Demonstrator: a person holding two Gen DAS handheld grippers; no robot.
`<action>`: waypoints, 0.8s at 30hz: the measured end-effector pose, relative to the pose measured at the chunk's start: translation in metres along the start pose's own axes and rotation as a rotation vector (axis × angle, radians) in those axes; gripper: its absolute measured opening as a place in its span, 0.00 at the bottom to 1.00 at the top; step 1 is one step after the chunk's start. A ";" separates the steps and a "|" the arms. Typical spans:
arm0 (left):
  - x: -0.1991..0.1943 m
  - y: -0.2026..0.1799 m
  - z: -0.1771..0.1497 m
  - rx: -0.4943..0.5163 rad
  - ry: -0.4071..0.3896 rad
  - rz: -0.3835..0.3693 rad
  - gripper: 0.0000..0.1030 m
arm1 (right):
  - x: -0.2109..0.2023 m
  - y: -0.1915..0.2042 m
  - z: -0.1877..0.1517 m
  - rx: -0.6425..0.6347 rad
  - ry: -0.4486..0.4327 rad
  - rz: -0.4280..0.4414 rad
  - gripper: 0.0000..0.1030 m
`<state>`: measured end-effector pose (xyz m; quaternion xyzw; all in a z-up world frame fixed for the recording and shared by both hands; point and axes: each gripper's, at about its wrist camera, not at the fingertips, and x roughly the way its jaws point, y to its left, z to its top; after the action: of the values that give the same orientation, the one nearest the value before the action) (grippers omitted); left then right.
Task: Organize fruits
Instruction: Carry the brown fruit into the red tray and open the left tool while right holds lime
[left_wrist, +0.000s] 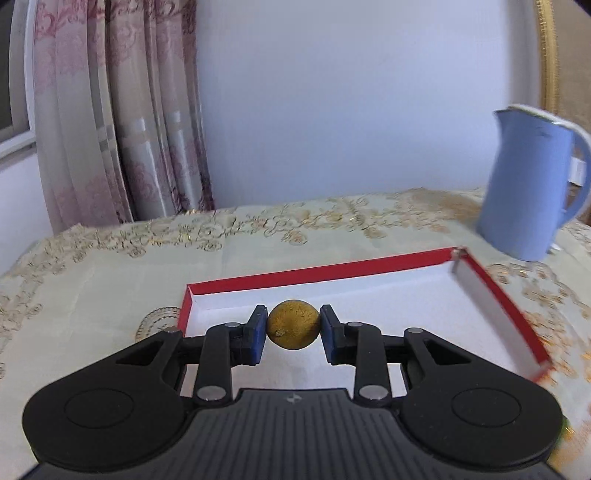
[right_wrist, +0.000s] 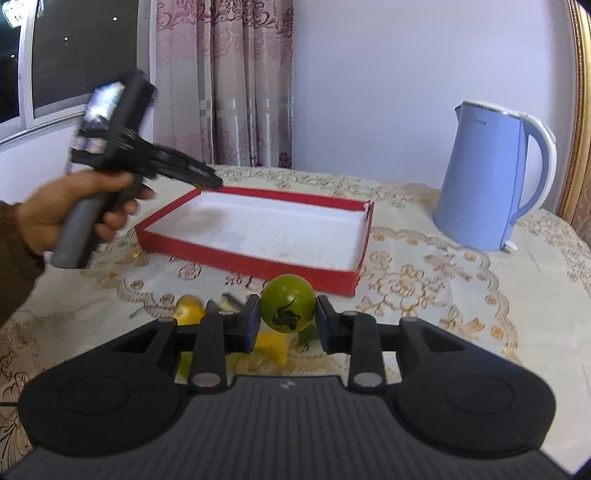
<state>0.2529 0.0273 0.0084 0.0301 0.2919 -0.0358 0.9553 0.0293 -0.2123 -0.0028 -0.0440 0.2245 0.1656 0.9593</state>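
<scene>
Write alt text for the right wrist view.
The right gripper holds a green ball-shaped fruit above yellow fruit pieces on a floral tablecloth. Beyond it, a hand holds the left gripper at the edge of an empty red box; a blue kettle stands right.

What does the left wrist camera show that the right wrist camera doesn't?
Only the left wrist view shows the left gripper clamped on a round brownish-yellow fruit. Only the right wrist view shows the right gripper clamped on a round green fruit, yellow fruits on the cloth, and a hand. Both show the shallow red box and blue kettle.
</scene>
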 end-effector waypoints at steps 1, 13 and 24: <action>0.009 0.001 0.001 -0.003 0.010 0.008 0.29 | 0.000 -0.001 0.001 0.001 -0.003 0.000 0.29; 0.058 0.008 -0.008 -0.054 0.108 0.058 0.29 | 0.010 -0.005 0.002 0.011 0.013 0.008 0.29; 0.055 0.009 -0.009 -0.057 0.100 0.078 0.54 | 0.016 -0.006 0.002 0.014 0.025 0.015 0.29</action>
<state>0.2941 0.0346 -0.0298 0.0159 0.3389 0.0115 0.9406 0.0456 -0.2126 -0.0077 -0.0377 0.2378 0.1706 0.9555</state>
